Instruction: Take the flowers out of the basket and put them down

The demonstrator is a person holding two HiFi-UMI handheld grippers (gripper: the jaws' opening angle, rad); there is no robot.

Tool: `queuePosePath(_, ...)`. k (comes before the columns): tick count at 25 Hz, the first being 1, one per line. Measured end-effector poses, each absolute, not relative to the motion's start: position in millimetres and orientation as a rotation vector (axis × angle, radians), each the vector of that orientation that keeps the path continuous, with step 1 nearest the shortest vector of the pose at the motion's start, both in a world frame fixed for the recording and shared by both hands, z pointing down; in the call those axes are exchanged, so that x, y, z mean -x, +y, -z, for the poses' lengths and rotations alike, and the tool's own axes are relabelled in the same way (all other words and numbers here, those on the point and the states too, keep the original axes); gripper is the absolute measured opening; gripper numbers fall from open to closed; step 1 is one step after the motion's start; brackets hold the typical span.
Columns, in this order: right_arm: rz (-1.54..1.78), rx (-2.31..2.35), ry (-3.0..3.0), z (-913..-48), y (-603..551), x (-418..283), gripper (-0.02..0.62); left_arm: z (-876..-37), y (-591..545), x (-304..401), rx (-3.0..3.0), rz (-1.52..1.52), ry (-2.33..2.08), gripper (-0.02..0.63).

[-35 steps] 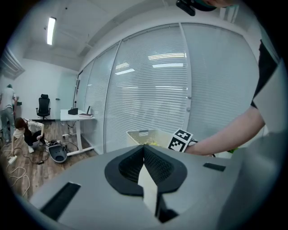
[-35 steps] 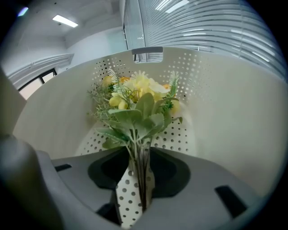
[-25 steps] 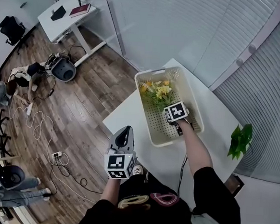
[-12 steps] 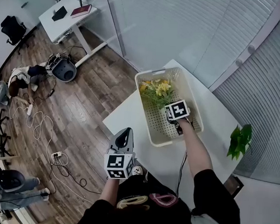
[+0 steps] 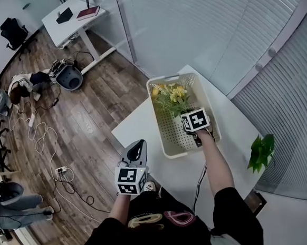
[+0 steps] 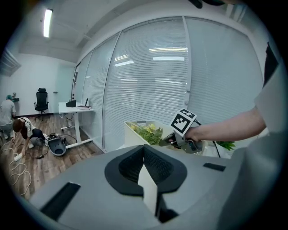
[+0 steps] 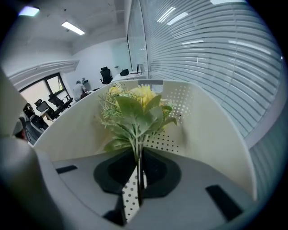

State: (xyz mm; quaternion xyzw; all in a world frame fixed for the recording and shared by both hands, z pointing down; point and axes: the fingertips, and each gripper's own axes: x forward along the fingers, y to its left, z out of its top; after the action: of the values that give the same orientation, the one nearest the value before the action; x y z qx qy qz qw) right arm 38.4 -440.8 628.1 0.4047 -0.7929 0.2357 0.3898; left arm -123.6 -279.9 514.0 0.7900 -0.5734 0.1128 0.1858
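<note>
The bunch of yellow flowers with green leaves (image 5: 172, 97) is in the far half of the cream perforated basket (image 5: 161, 126). My right gripper (image 5: 182, 114) reaches into the basket from the near side. Its jaws have just been closing and now pinch the thin green stem (image 7: 137, 155). The blooms (image 7: 135, 108) stand up just ahead of the right gripper (image 7: 137, 158), against the basket wall (image 7: 211, 134). My left gripper (image 5: 136, 147) hovers by the table's near-left edge, jaws together and empty. The left gripper (image 6: 145, 150) looks across at the flowers (image 6: 148, 131) and the right gripper (image 6: 165, 142).
The basket stands on a white table (image 5: 137, 126) against slatted blinds. A small green plant (image 5: 261, 151) sits at the table's right end. Left of the table is wooden floor with cables, a white desk (image 5: 72, 15) and people crouching far left.
My right gripper has risen a little inside the basket, and the flower bunch has come up with it. The left gripper has stayed where it was.
</note>
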Motion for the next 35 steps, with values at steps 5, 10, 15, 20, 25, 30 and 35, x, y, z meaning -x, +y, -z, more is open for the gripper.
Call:
queuePosePath(5, -0.55, -1.043, -2.052, -605, -440, -39, 0.04, -512, -277, 129, -2.215, -0.303, -1.635, 0.017)
queuePosePath(10, -0.491, -1.061, -2.107, -577, -438, -32, 0.04, -509, -276, 127, -2.233, -0.296, -1.628, 0.017)
queuePosePath(15, -0.432, -1.088, -2.112, -561, -431, -32, 0.04, -503, -273, 127, -2.25, -0.29, -1.626, 0.017)
queuePosePath(20, -0.388, -1.121, -2.133, -539, -422, -33, 0.04, -499, -268, 130, -2.256, -0.273, -1.632, 0.017)
queuePosePath(25, -0.323, -1.157, -2.154, -517, -411, -37, 0.04, -499, -261, 125, -2.277, -0.265, -1.617, 0.017)
queuePosePath(30, -0.27, -1.21, -2.181, -488, -397, -40, 0.04, -490, -256, 124, -2.307, -0.261, -1.6, 0.017)
queuePosePath(35, -0.217, -1.267, -2.198, -462, -379, -48, 0.04, -484, -250, 118, -2.339, -0.234, -1.582, 0.017)
